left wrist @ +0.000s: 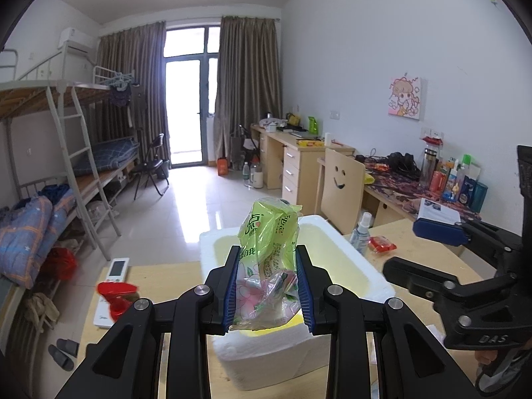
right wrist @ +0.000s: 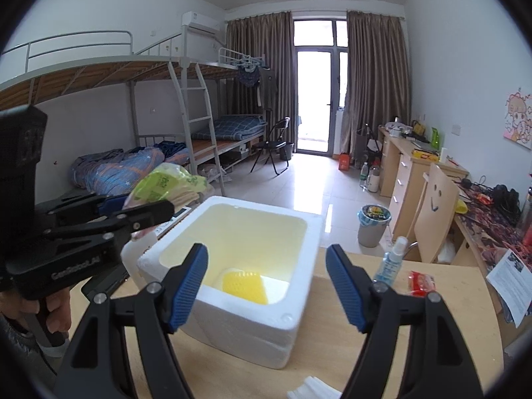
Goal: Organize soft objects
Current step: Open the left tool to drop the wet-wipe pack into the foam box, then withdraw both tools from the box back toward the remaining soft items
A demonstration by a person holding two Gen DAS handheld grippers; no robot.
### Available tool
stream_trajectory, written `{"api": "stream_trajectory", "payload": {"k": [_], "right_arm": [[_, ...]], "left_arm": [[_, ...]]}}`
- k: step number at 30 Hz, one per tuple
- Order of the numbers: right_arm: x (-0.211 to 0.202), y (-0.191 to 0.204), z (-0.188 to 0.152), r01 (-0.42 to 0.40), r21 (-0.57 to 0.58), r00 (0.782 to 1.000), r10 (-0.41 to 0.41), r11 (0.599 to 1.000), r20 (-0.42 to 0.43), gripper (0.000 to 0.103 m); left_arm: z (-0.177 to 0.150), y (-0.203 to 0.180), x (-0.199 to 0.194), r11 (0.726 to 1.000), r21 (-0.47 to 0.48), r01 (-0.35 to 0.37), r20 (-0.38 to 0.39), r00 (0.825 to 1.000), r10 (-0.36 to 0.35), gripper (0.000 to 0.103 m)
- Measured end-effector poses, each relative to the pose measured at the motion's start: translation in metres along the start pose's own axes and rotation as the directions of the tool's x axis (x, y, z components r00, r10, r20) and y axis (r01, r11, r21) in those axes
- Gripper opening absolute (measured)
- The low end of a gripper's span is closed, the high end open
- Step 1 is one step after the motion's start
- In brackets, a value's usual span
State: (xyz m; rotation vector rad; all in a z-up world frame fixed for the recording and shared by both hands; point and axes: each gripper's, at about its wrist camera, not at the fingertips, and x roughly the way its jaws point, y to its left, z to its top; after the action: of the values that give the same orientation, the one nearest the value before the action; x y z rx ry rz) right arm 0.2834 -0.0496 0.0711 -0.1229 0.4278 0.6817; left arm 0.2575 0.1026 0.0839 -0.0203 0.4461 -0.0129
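Observation:
My left gripper [left wrist: 267, 252] is shut on a green plastic tissue pack [left wrist: 269, 252] and holds it above the near end of a white foam box [left wrist: 379, 276] on the wooden table. In the right wrist view the left gripper [right wrist: 133, 202] holds the pack [right wrist: 166, 183] left of the box [right wrist: 299, 222]. A yellow sponge-like item [right wrist: 244, 286] lies on the box floor. My right gripper [right wrist: 266, 266] is open and empty, just in front of the box; it also shows at right in the left wrist view [left wrist: 415, 249].
On the table: a spray bottle [right wrist: 390, 259], a small red packet [right wrist: 420, 282], a white remote [left wrist: 114, 271], a red-capped item [left wrist: 118, 296], a paper sheet [right wrist: 512, 276]. A smiley-face chair [right wrist: 439, 209] and a bin [right wrist: 374, 224] stand beyond.

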Motion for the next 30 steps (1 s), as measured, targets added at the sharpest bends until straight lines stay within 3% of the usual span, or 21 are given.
{"api": "stream_trajectory", "payload": {"k": [18,21,23,26,28,30], "right_arm": [[-0.029,-0.032,-0.017,0.081,0.061,0.996,-0.083,0.995,0.026,0.084],[-0.033,-0.034,-0.018,0.088,0.066,0.995,-0.09,0.994,0.032,0.084],[-0.036,-0.033,-0.019,0.093,0.07,0.995,-0.096,0.993,0.039,0.084],[-0.04,-0.034,-0.021,0.096,0.076,0.994,-0.1,0.992,0.045,0.084],[-0.043,-0.034,-0.022,0.099,0.078,0.993,-0.103,0.992,0.049,0.084],[-0.046,-0.036,-0.022,0.098,0.08,0.993,-0.103,0.992,0.053,0.084]], "left_arm": [[0.003,-0.019,0.04,0.999,0.007,0.048,-0.079,0.996,-0.048,0.035],[0.004,-0.02,0.04,0.999,0.009,0.032,-0.08,0.996,-0.032,0.053],[0.004,-0.021,0.037,0.999,0.009,0.031,-0.071,0.997,-0.03,0.079],[0.005,-0.021,0.03,1.0,0.0,0.014,-0.053,0.999,-0.014,0.089],[0.005,-0.02,0.026,1.0,-0.007,-0.001,-0.04,0.999,0.001,0.102],[0.006,-0.02,0.018,1.0,-0.017,-0.015,-0.022,1.0,0.015,0.102]]}}
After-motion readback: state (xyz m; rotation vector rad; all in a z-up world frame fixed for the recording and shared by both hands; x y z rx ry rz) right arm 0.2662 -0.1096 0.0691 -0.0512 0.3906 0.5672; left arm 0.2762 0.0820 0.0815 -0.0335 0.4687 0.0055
